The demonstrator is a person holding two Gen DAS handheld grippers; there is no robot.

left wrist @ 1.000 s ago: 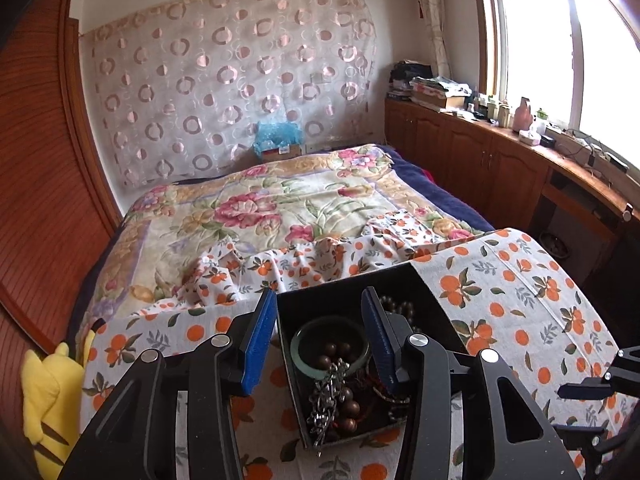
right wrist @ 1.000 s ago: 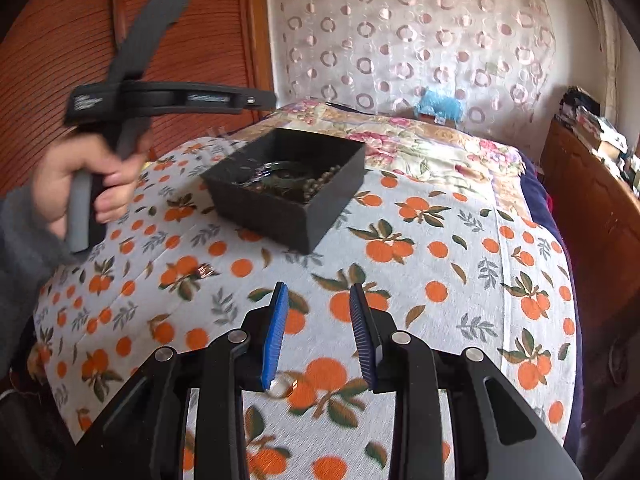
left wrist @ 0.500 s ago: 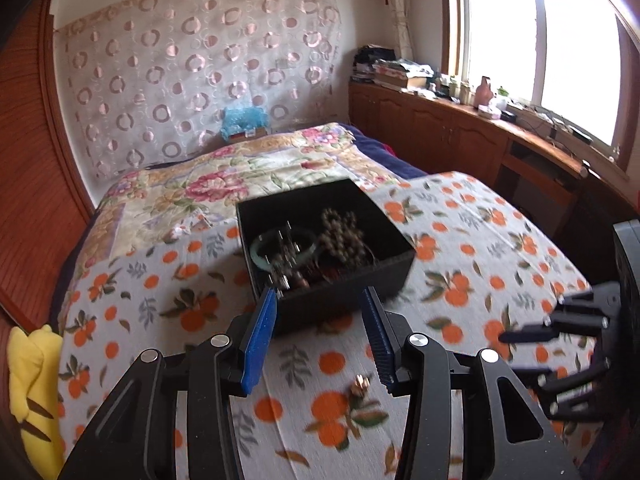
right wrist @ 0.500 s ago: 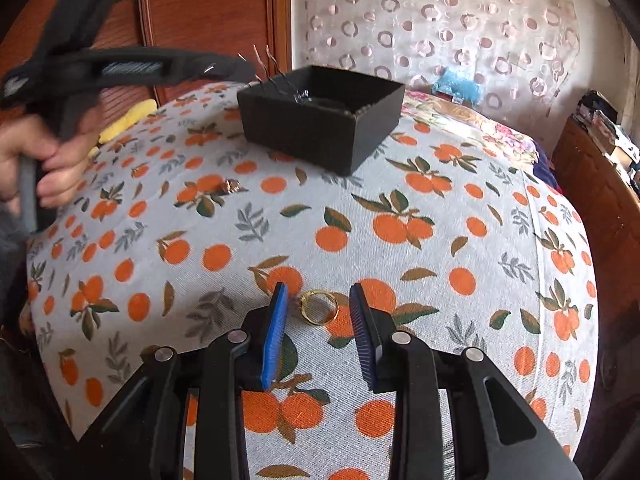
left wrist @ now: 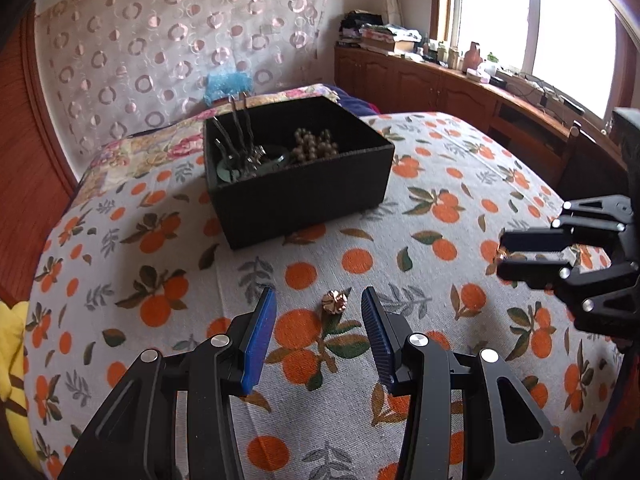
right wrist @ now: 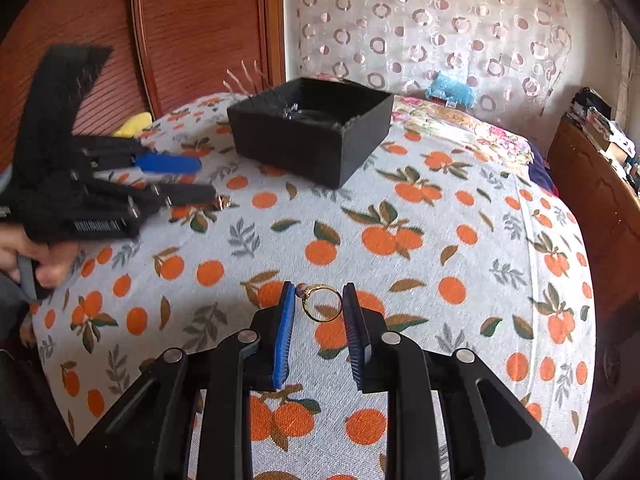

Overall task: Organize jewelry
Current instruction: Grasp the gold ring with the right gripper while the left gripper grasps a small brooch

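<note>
My right gripper (right wrist: 319, 305) sits open around the gold ring (right wrist: 322, 303) lying on the orange-print cloth (right wrist: 440, 248), my left gripper (left wrist: 319, 308) gapes wide with the little rose-gold ring (left wrist: 334, 302) just ahead, and both rings are well short of the black jewelry box (left wrist: 304, 184).

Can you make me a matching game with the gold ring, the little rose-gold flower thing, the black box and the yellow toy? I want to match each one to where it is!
Things:
1. gold ring
2. flower-shaped piece
3. black box
4. yellow toy

Places:
A. at the left edge of the bed, beside the wooden panel
B. between the right gripper's fingers
C. on the orange-print cloth, full of beads and bracelets
D. on the cloth just ahead of the left gripper's open fingers

Pairs: 1-B, 2-D, 3-C, 4-A
</note>
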